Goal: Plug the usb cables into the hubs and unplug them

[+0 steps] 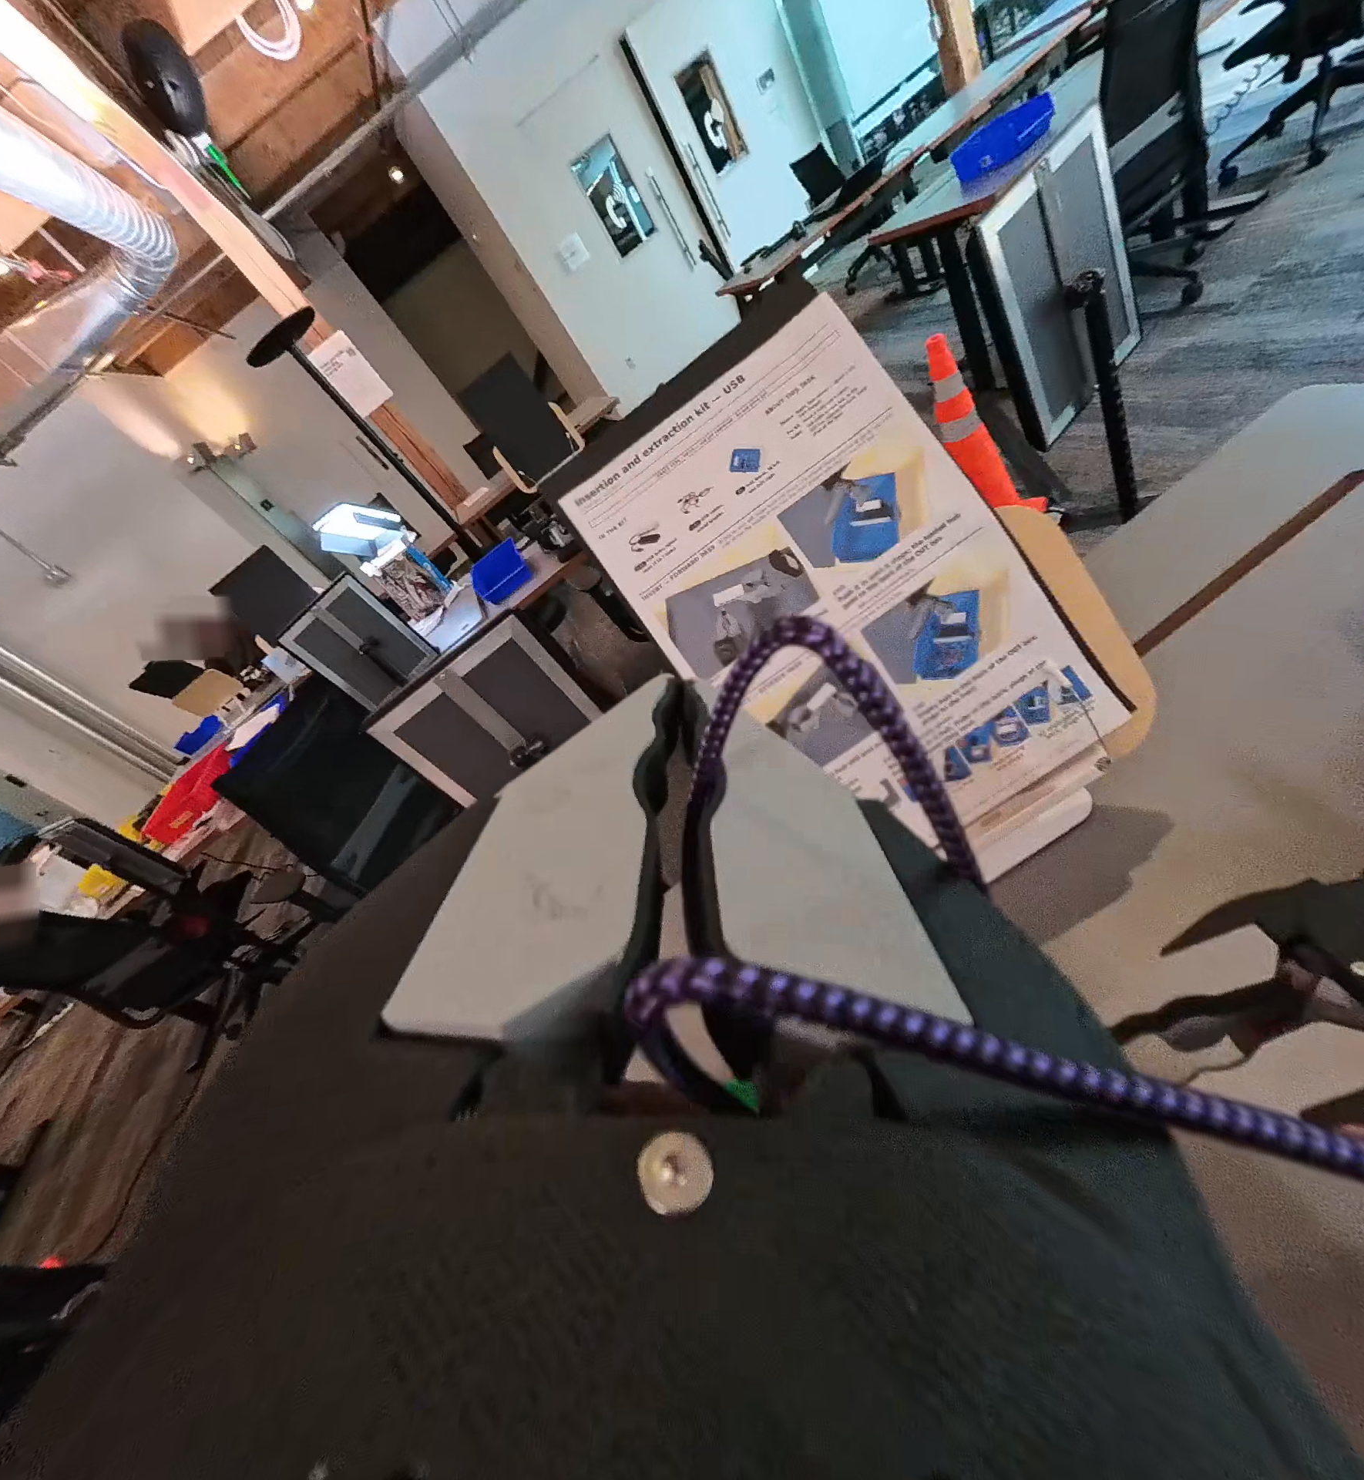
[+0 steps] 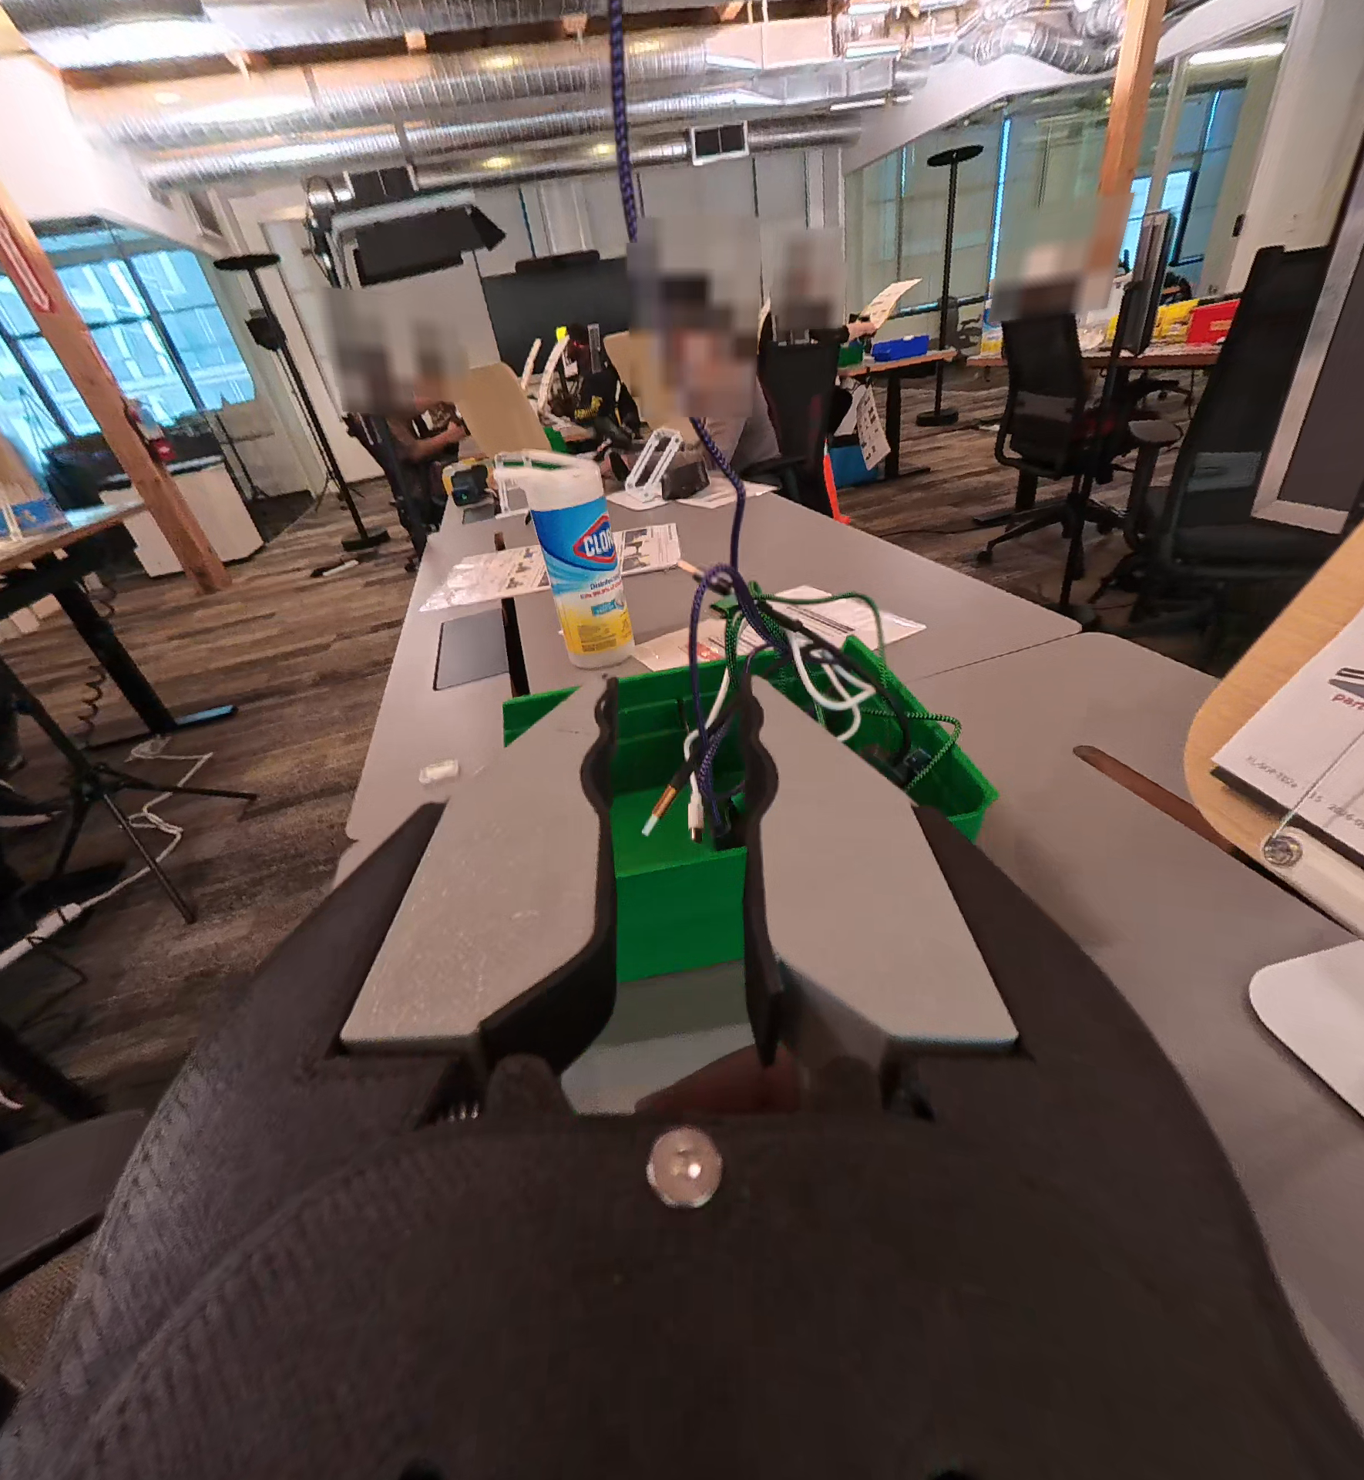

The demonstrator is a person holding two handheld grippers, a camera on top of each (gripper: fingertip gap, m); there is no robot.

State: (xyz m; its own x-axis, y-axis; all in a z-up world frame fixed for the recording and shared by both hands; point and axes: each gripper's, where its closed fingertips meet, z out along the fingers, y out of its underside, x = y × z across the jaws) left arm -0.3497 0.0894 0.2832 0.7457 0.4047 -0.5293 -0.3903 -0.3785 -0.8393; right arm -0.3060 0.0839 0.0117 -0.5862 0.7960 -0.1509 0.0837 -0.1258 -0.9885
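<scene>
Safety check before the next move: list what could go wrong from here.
1. The purple cable, pinched in the left gripper, still runs into the tangle in the green bin; lifting may drag other cables out.
2. Its loose loop could snag the open right gripper.

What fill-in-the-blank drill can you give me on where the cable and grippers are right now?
1. The left gripper is shut on the braided ____ cable.
2. The right gripper is ____, with nothing between its fingers.
3. Ahead of the right gripper, loose cable ends lie in a ____ bin.
4. A wipes canister stands ____ on the grey table beyond that bin.

Missing words: purple; open; green; upright
</scene>
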